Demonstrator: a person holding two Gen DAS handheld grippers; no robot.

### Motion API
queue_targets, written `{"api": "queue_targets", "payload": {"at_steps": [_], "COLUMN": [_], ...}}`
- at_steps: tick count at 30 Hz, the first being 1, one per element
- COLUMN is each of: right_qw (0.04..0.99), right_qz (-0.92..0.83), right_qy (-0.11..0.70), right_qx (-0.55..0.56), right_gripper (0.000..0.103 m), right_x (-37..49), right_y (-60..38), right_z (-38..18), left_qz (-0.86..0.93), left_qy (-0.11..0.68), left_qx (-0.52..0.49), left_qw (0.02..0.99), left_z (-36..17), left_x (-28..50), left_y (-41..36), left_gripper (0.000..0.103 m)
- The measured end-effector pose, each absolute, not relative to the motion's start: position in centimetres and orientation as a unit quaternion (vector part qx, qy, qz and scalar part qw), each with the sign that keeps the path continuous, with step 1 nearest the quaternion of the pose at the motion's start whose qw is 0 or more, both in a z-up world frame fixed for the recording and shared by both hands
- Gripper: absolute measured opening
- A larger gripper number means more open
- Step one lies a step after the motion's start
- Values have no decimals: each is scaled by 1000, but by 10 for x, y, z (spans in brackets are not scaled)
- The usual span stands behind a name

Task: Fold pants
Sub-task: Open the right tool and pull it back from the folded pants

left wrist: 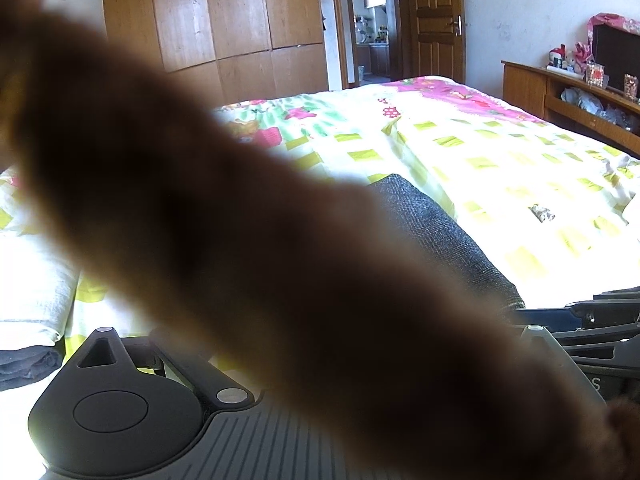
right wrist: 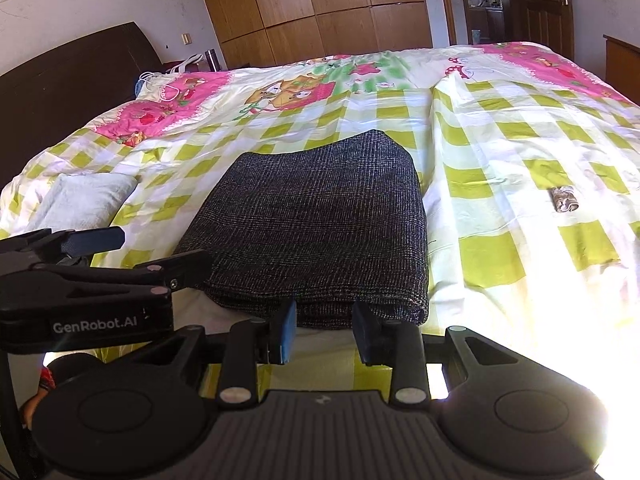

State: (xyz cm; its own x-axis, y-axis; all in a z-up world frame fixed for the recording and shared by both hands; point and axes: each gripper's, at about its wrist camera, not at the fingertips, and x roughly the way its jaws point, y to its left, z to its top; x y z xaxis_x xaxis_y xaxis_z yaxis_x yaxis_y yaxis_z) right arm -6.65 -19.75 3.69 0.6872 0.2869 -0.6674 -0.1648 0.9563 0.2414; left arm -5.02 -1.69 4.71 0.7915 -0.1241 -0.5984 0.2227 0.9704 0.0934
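Note:
The dark tweed pants [right wrist: 312,220] lie folded into a thick rectangle on the checked bed cover [right wrist: 500,208]. My right gripper [right wrist: 326,332] stands at their near edge. Its blue pads [right wrist: 286,332] are a hand's width apart and press on nothing. My left gripper [right wrist: 146,252] reaches in from the left, jaws wide and empty, one fingertip next to the pants' near left corner. In the left wrist view a blurred brown shape [left wrist: 260,240] close to the lens hides that gripper's fingers. Only a strip of the pants [left wrist: 440,232] and the right gripper [left wrist: 592,316] show past it.
A folded white cloth [right wrist: 80,200] lies left of the pants, with a dark cloth [left wrist: 24,364] near it. A small rolled item [right wrist: 563,199] sits on the cover to the right. A dark headboard [right wrist: 60,92], wooden wardrobe [right wrist: 320,4] and sideboard [left wrist: 560,96] surround the bed.

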Motion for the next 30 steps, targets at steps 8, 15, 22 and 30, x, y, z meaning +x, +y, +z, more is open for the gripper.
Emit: {"api": "queue_targets", "payload": {"at_steps": [8,15,22,30], "right_qw": [913,913,911,913], "right_qz": [115,111,107,69], "right_qy": [382,384,388,395], "right_qx": [87,86,85,70], "right_gripper": [45,45,45,45], "right_x": [-67,-68,-66,-73], "right_y": [-200,-199,-199,-207], "right_z": [33,32,30,43], "left_qz": [-95,-100,-105,-121], "left_qy": [326,334,343,349], "left_qx": [67,62,52,30], "left_qw": [938,935,932,929], "left_z": [40,36,32,31], "left_x": [-49,-50,-49,-46], "left_y": [-17,-17,-16,-13], "left_gripper": [97,98,98,98]}}
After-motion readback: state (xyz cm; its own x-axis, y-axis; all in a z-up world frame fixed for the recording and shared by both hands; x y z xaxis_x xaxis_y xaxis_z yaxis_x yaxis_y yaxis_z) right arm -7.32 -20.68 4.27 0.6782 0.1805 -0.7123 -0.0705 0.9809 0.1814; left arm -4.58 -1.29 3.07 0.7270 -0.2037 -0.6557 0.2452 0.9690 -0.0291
